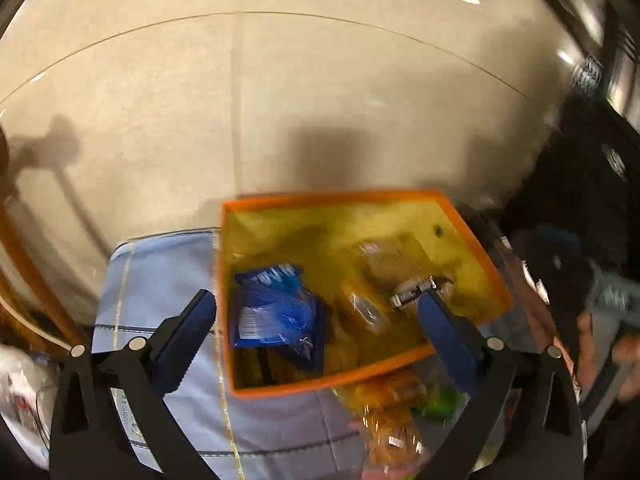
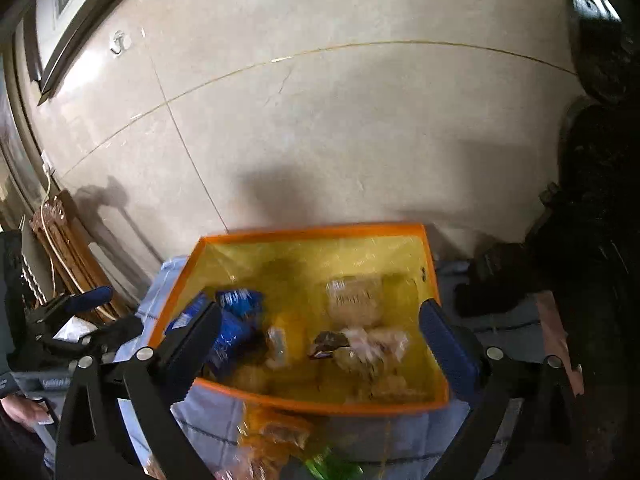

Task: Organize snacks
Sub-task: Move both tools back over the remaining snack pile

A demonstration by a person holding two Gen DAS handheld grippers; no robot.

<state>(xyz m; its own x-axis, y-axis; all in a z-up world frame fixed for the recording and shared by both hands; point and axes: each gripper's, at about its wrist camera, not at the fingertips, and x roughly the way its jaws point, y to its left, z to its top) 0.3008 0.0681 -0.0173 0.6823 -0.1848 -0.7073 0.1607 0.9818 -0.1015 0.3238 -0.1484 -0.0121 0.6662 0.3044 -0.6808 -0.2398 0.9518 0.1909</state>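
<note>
An orange-rimmed yellow bin [image 1: 332, 197] [image 2: 312, 232] stands on a pale blue cloth. Inside lie blue packets [image 1: 276, 312] [image 2: 236, 320], a dark bar wrapper [image 1: 416, 290] [image 2: 326, 344], a clear pack of biscuits [image 2: 354, 296] and other blurred snacks. In front of the bin, loose orange packs [image 1: 388, 408] [image 2: 276, 428] and a green one [image 1: 438, 404] [image 2: 332, 466] lie on the cloth. My left gripper [image 1: 316, 298] hangs open above the bin, nothing between its fingers. My right gripper [image 2: 320, 307] is open above the bin too, empty.
A blue cloth [image 1: 160, 272] covers the table, which stands against a marble wall [image 1: 280, 100]. Folded wooden slats [image 2: 68, 248] lean at the left. Dark objects [image 2: 500, 280] crowd the right side. The left gripper's blue finger [image 2: 92, 294] shows left of the bin.
</note>
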